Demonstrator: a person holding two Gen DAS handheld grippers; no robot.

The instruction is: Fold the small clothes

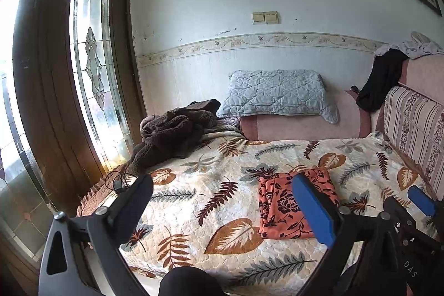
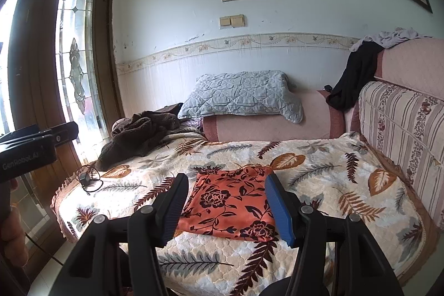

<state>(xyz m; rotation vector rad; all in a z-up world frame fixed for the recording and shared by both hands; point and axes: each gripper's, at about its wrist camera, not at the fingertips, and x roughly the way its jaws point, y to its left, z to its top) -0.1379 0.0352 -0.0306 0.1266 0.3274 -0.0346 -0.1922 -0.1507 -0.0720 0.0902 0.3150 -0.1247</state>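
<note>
A small orange cloth with dark flower print [image 1: 280,208] lies folded into a flat rectangle on the leaf-patterned bed cover [image 1: 211,185]. My left gripper [image 1: 222,201] is open and empty, held above the cover to the left of the cloth, its blue finger [image 1: 313,212] in front of the cloth. In the right wrist view the cloth [image 2: 230,205] lies between and beyond the fingers of my right gripper [image 2: 226,208], which is open, empty and held just above its near edge. The right gripper's blue finger also shows in the left wrist view [image 1: 421,200].
A brown fleece garment [image 2: 138,135] is heaped at the bed's far left, next to a black cable [image 2: 88,178]. A grey quilted pillow [image 2: 241,97] rests on a pink bolster. A striped sofa back [image 2: 402,124] with dark clothes [image 2: 352,79] lines the right. A glass door [image 2: 72,60] stands left.
</note>
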